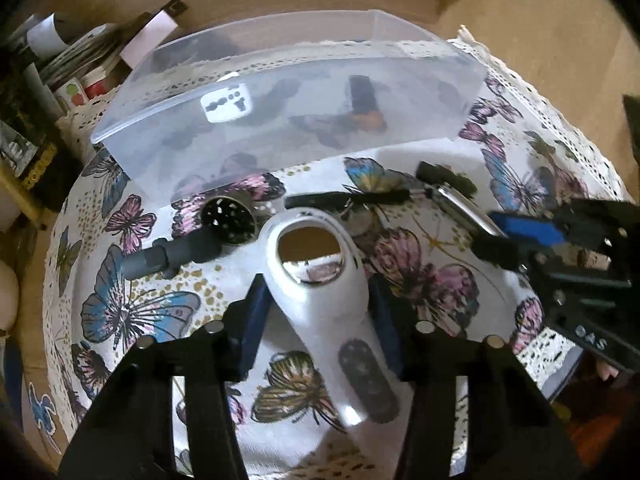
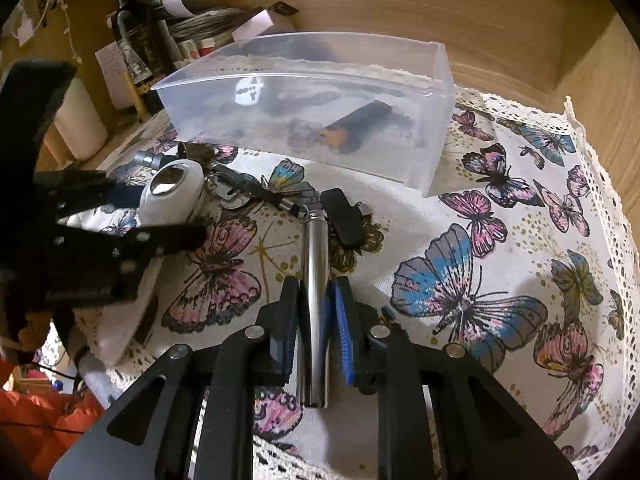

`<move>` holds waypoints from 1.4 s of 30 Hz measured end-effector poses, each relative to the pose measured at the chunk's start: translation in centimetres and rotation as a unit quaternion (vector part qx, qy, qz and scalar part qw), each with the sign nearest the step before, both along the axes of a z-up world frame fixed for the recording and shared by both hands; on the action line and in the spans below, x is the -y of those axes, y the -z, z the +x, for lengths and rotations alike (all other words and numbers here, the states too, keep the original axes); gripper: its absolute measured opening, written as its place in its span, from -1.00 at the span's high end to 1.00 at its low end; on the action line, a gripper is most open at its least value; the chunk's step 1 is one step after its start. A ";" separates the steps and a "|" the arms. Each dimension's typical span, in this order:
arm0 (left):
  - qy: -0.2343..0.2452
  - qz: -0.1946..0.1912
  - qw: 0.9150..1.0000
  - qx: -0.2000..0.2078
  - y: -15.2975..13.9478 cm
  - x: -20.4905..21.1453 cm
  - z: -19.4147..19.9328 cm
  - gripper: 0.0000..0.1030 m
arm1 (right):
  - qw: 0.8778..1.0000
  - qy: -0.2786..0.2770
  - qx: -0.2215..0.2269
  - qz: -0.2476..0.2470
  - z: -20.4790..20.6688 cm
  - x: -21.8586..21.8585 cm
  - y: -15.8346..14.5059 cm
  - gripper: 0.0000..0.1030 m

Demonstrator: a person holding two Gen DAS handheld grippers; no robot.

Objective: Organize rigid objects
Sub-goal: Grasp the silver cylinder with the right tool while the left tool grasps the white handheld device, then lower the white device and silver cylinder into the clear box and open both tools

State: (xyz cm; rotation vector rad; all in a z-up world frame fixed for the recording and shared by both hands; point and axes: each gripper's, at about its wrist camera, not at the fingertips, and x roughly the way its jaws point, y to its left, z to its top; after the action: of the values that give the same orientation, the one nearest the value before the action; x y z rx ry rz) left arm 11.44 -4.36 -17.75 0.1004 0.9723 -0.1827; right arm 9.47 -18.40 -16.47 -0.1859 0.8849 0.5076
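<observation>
A white handheld device (image 1: pixel 320 280) with a round metal-lined head lies on the butterfly tablecloth (image 1: pixel 132 312). My left gripper (image 1: pixel 316 300) is around its neck, jaws close on both sides, apparently gripping it; it also shows in the right wrist view (image 2: pixel 172 194). A shiny metal cylinder (image 2: pixel 314 304) lies on the cloth between the blue pads of my right gripper (image 2: pixel 316 300), which is shut on it. The right gripper shows in the left wrist view (image 1: pixel 520 240). A clear plastic box (image 1: pixel 280 92) stands behind, holding a black and orange object (image 2: pixel 352 126).
A grey tool with a perforated round head (image 1: pixel 228 220), a black strap (image 1: pixel 348 198), keys (image 2: pixel 228 186) and a small black object (image 2: pixel 344 216) lie near the box. Bottles, papers and clutter (image 2: pixel 152 40) stand at back left. Wooden walls (image 2: pixel 440 12) surround the table.
</observation>
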 end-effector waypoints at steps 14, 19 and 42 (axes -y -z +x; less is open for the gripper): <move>-0.028 -0.033 0.996 0.076 -3.6 -3.2 -2.8 0.27 | 0.998 0.015 0.036 0.039 -0.8 -0.9 -2.6 0.72; -0.050 -0.052 0.991 0.110 -5.7 -4.7 -3.5 0.27 | 0.996 0.024 0.065 0.053 -0.9 -1.2 -4.3 0.72; -0.071 -0.075 0.972 0.213 -13.8 -7.7 -2.4 0.27 | 0.982 0.059 0.152 0.090 1.6 -1.1 -10.8 0.72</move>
State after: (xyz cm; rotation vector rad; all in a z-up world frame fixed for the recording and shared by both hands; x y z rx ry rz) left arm 9.08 3.32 -3.96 -0.0680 0.5327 -0.0969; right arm 11.03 -17.31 -5.62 -0.0424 0.5444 0.4324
